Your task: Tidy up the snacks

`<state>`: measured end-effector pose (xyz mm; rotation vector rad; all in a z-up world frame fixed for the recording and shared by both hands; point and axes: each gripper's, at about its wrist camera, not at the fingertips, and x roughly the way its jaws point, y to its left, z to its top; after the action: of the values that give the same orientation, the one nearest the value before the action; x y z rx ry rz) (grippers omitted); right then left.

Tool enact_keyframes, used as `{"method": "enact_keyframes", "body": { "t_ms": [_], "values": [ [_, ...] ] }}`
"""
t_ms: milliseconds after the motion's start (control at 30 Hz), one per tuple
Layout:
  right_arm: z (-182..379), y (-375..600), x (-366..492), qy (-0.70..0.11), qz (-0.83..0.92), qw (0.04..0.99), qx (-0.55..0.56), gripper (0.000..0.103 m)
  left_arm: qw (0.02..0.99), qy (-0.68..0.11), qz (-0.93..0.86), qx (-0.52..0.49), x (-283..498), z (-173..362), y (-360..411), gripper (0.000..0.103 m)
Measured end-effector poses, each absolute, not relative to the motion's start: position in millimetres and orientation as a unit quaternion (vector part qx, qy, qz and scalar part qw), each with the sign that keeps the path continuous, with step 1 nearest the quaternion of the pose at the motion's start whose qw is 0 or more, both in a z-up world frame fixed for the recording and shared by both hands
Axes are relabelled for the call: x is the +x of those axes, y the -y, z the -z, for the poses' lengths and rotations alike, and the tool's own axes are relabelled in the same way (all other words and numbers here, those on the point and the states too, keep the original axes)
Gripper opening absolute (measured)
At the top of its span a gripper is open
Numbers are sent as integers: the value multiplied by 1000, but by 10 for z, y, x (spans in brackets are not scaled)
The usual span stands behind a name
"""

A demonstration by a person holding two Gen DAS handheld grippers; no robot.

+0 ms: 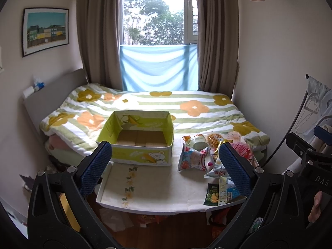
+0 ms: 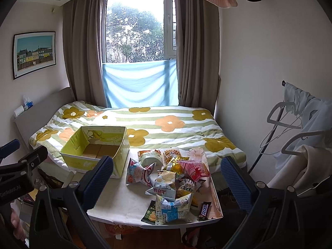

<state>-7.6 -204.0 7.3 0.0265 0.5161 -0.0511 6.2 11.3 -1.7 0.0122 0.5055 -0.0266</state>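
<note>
Both claws hang wide open above the near edge of the table [image 1: 149, 186], and we hold nothing in either: our left claw [image 1: 166, 166] has its blue pads spread far apart, and our right claw [image 2: 168, 178] stands the same way. On the table's left half sits the box [image 1: 137, 139], an open yellow-green carton with a bear printed on its front wall; we see only bare cardboard on its floor. To its right, apart from it, lies the pile of snacks [image 2: 172, 176], heaped loosely on the table's right half. Within the pile we make out a white-and-red bag [image 2: 139, 174] nearest the box, a pale green pack [image 2: 150, 158] behind it, a pink pack [image 2: 193, 169] on the far right, a blue-and-white bag [image 2: 173, 209] at the near edge, a dark green sachet [image 2: 149, 213] touching it on the left, and a Snickers bar [image 2: 204, 208] just beside it on the right. Behind the table lies the bed [image 1: 186, 108] under a flowered quilt.
</note>
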Motion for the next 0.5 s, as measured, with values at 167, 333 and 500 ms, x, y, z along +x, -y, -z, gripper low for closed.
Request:
{"method": "enact_keyframes", "body": {
  "t_ms": [167, 333, 500],
  "values": [
    [-66, 2029, -71, -257, 25, 966, 12, 103, 968, -250, 13, 6, 58, 20, -110, 103],
    [-61, 2025, -71, -256, 25, 966, 12, 103, 968, -250, 13, 6, 60, 23, -102, 103],
    [-61, 2025, -67, -256, 25, 966, 12, 103, 968, -250, 12, 6, 61, 26, -99, 103]
  ]
}}
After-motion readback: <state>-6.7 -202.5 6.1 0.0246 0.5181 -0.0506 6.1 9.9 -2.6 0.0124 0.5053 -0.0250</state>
